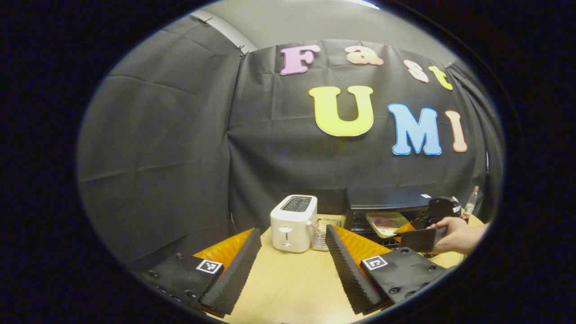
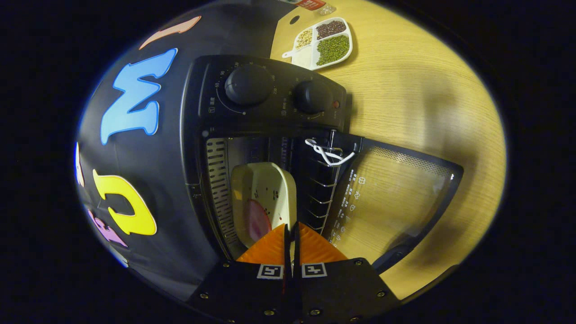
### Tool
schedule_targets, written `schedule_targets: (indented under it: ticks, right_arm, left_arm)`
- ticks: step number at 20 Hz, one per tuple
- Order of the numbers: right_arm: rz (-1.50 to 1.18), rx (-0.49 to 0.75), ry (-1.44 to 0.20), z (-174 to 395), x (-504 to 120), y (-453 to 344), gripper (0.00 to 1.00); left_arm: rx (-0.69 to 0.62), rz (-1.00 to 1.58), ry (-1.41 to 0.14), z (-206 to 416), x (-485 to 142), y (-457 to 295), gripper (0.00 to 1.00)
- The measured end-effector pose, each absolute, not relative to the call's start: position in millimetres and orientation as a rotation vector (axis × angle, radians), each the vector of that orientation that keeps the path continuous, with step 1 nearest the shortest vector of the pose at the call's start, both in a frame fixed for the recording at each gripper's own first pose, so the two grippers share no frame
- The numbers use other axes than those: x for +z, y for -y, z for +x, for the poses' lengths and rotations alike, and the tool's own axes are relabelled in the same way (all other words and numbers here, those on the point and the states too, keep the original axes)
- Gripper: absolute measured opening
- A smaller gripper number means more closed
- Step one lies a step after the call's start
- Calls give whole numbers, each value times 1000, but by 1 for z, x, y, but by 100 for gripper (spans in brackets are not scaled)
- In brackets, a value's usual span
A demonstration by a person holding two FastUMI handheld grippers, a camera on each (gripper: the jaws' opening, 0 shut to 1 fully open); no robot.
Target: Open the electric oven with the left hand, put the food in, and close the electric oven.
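the electric oven [image 2: 265,103] is a black box with two round knobs on its control panel and a small red dot beside them; in the right gripper view it appears turned on its side, the panel at twelve o'clock and the open cavity below it; the door [image 2: 396,198] hangs open toward three o'clock, its glass letting the wooden table [image 2: 418,90] show through, with white markings along its inner edge; a wire rack [image 2: 321,180] with a white tie looped on it sits at the cavity's mouth; the food is a pinkish slice on a cream plate [image 2: 265,198], the plate partly inside the cavity, at six o'clock of the knobs; the right gripper [image 2: 291,238] is pressed together on the plate's near rim, a thin gap left between the fingers; a divided dish of beans [image 2: 326,42] lies on the table at one o'clock; in the left gripper view the oven [image 1: 382,209] stands at four o'clock at the back of the table [image 1: 288,279], the plate [image 1: 387,222] poking from its mouth; a hand [image 1: 456,234] holds the other gripper there, and its fingertips are hidden behind its body; a white toaster [image 1: 292,222] stands just left of the oven, a small clear container [image 1: 321,234] beside it, hard to make out; a bottle [image 1: 470,204] is cut off at the edge; the left gripper [image 1: 290,265] is spread wide over the table, holding nothing.
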State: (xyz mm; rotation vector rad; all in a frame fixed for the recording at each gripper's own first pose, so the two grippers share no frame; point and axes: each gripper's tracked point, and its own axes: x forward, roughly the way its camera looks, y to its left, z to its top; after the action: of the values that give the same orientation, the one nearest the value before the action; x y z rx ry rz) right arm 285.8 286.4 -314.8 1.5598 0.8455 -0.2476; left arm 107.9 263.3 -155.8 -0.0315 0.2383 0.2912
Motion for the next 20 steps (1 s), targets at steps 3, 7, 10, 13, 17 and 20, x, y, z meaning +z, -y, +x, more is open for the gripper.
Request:
schedule_targets:
  ticks: [3, 7, 10, 13, 17, 20]
  right_arm:
    - [1578, -291, -824, 297, -323, -285, 1]
    - [1630, -312, -775, 310, -322, -280, 4]
    - [1634, -277, -746, 311, -312, -280, 13]
    - [1636, -210, -746, 305, -297, -284, 42]
    - [1559, -128, -782, 284, -284, -283, 97]
    - [1422, -26, -785, 264, -263, -274, 96]
  left_arm:
    - [314, -29, -247, 99, -158, -270, 97]
    - [336, -17, -257, 92, -158, -276, 100]
    - [337, -21, -254, 94, -155, -273, 97]
    - [314, -22, -242, 100, -152, -259, 100]
    - [269, -30, -230, 106, -148, -237, 100]
    - [236, -43, -234, 110, -152, -219, 97]
